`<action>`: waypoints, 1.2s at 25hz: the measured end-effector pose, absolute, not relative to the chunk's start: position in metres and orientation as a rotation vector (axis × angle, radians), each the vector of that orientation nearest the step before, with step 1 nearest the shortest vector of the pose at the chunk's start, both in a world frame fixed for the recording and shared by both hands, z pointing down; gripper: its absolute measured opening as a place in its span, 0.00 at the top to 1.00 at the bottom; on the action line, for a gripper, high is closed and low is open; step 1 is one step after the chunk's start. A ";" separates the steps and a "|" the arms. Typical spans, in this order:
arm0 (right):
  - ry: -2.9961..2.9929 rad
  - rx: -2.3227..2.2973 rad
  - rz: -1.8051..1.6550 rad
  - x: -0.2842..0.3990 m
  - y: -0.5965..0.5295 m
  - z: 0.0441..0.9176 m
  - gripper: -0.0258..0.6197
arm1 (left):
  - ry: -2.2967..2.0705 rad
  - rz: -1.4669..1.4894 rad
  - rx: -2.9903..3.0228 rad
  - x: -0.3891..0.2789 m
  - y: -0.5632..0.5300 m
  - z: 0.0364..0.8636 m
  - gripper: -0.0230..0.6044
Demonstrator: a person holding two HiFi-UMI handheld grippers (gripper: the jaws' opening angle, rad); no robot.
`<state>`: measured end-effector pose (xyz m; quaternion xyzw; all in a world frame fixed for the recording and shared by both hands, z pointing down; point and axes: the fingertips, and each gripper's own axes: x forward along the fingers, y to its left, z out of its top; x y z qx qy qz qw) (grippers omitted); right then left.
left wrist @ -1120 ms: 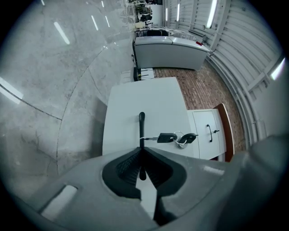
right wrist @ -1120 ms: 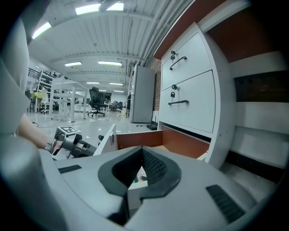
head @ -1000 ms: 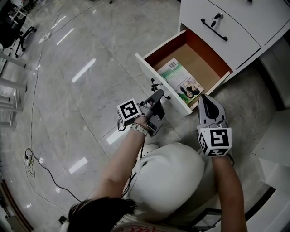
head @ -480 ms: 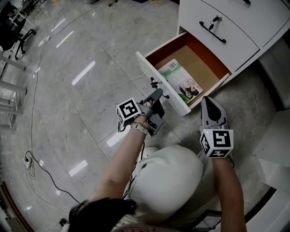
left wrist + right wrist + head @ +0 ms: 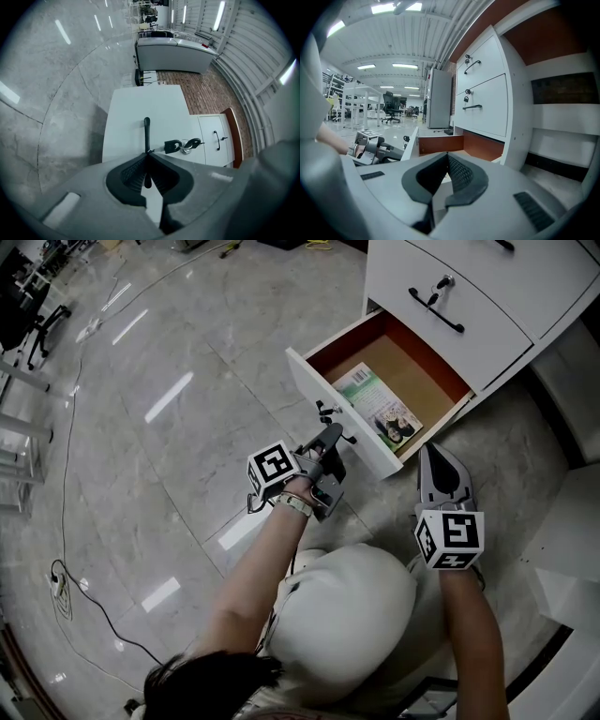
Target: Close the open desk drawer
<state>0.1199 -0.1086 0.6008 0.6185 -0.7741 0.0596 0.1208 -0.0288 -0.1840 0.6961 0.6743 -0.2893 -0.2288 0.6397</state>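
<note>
The bottom desk drawer (image 5: 317, 381) stands open, a white front panel with an orange-brown inside and a green booklet (image 5: 380, 411) lying in it. My left gripper (image 5: 332, 432) is at the front panel, shut on the thin black drawer handle (image 5: 146, 129), which runs between its pads (image 5: 133, 173). A small padlock with keys (image 5: 180, 146) hangs beside the handle. My right gripper (image 5: 433, 456) is shut and holds nothing, hovering by the drawer's near right corner. In the right gripper view the open drawer (image 5: 440, 143) lies just beyond the gripper's tips (image 5: 447, 154).
The white desk cabinet (image 5: 450, 310) with its shut upper drawers rises behind the open one. The person's knee (image 5: 347, 615) is just below both grippers. A cable (image 5: 66, 474) trails over the glossy marble floor at the left. White shelving (image 5: 572, 549) stands to the right.
The drawer front and my left gripper have crept slightly toward the cabinet. My right gripper has barely shifted.
</note>
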 end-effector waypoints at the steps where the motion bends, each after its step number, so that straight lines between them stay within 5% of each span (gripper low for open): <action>1: -2.250 1.821 0.174 0.122 -0.109 0.601 0.94 | -0.659 -0.522 1.537 -0.027 -0.185 0.697 0.93; 30: -2.163 1.937 0.167 0.139 -0.119 0.581 0.94 | -0.654 -0.440 1.532 0.038 -0.223 0.695 0.93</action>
